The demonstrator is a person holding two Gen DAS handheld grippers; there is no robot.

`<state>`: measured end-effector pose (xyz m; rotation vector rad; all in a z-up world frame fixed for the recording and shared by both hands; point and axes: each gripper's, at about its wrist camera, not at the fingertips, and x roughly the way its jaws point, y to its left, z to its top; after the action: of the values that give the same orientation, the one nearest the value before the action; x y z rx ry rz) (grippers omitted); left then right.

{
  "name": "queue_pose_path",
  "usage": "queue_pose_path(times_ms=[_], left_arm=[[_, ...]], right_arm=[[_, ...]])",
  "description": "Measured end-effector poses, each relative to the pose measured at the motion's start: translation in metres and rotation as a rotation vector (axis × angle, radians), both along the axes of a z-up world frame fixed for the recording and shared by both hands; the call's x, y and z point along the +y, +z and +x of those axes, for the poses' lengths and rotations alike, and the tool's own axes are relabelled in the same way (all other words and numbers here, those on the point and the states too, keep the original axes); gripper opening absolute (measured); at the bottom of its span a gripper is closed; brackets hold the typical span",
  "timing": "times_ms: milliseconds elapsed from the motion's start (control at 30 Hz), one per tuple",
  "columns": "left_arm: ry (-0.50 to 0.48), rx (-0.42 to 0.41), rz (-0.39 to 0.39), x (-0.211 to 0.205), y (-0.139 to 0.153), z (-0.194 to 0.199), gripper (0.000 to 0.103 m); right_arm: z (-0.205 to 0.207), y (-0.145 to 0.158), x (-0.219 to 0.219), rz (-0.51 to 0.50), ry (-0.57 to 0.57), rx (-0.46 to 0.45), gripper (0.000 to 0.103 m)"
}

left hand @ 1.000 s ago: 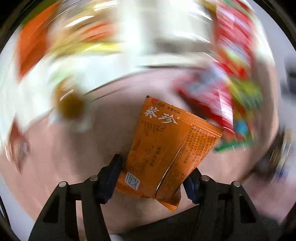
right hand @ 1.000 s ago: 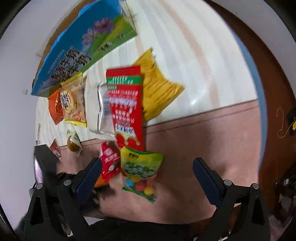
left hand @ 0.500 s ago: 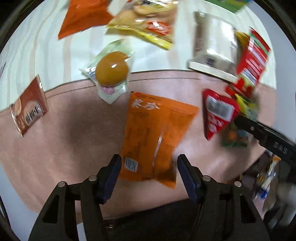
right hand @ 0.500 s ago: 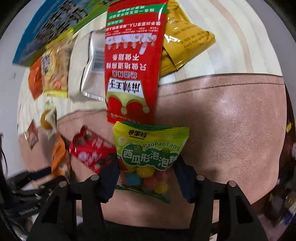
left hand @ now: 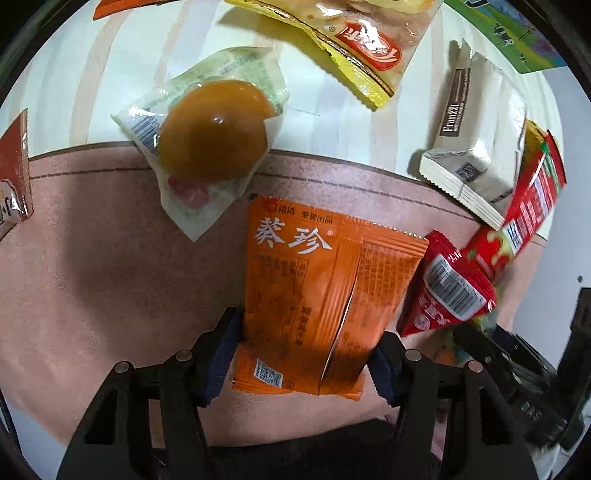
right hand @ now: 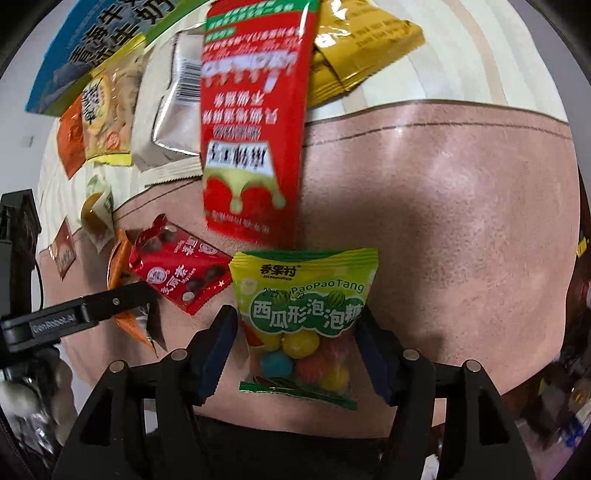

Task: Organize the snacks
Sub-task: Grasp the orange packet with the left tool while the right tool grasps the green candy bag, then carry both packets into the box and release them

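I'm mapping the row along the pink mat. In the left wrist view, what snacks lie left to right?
Brown sachet → wrapped braised egg → orange packet → small red packet → long red bag.

You are working over a table at home, by the look of it. A pinkish leather-like mat [right hand: 461,192] with a stitched edge lies on a cream striped tabletop [right hand: 461,55]. Beyond the mat's far edge, loose retail snack packets [left hand: 354,33] are scattered on the stripes. Left of the mat stands a plain pale wall [right hand: 18,74].
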<state>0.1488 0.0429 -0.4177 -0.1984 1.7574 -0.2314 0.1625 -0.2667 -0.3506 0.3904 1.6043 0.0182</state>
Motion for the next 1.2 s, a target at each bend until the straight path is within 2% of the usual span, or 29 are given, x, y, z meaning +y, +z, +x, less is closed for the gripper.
queue_pose_path(times_ms=[100,167,300,500,667,867,967,1067,1167,1200], left_arm=[[-0.01,-0.051,0.06,-0.014,0.002,-0.011,0.054],[-0.012,-0.076,0.089,-0.026,0.008,-0.018,0.049],[-0.024,-0.12,0.115,-0.035,0.029,-0.033,0.046],[-0.012,-0.166,0.073,-0.028,0.075,-0.034,0.046],[0.033,-0.229,-0.011,-0.025,0.132,-0.024,0.046],[0.063,-0.331,-0.096,-0.019,0.211,0.016,0.046],[0.072,-0.375,-0.115,-0.008,0.245,0.044,0.046],[0.071,-0.422,-0.097,-0.001,0.271,0.068,0.046],[0.059,-0.457,-0.052,0.003,0.285,0.102,0.046],[0.06,-0.458,-0.04,0.003,0.282,0.114,0.046]], right_arm=[[-0.003,-0.001,0.004,-0.03,0.008,-0.011,0.067],[-0.007,0.0,0.006,-0.08,0.018,-0.025,0.056],[-0.016,0.008,0.008,-0.059,-0.012,-0.055,0.05],[-0.032,0.036,-0.009,0.017,-0.061,-0.097,0.049],[-0.022,0.09,-0.017,0.078,-0.055,-0.183,0.049],[0.023,0.169,-0.015,0.138,-0.02,-0.317,0.049],[0.057,0.197,-0.007,0.149,0.003,-0.383,0.049],[0.092,0.217,0.002,0.144,0.019,-0.436,0.049],[0.138,0.233,0.013,0.102,0.044,-0.487,0.049],[0.154,0.237,0.013,0.09,0.052,-0.493,0.049]])
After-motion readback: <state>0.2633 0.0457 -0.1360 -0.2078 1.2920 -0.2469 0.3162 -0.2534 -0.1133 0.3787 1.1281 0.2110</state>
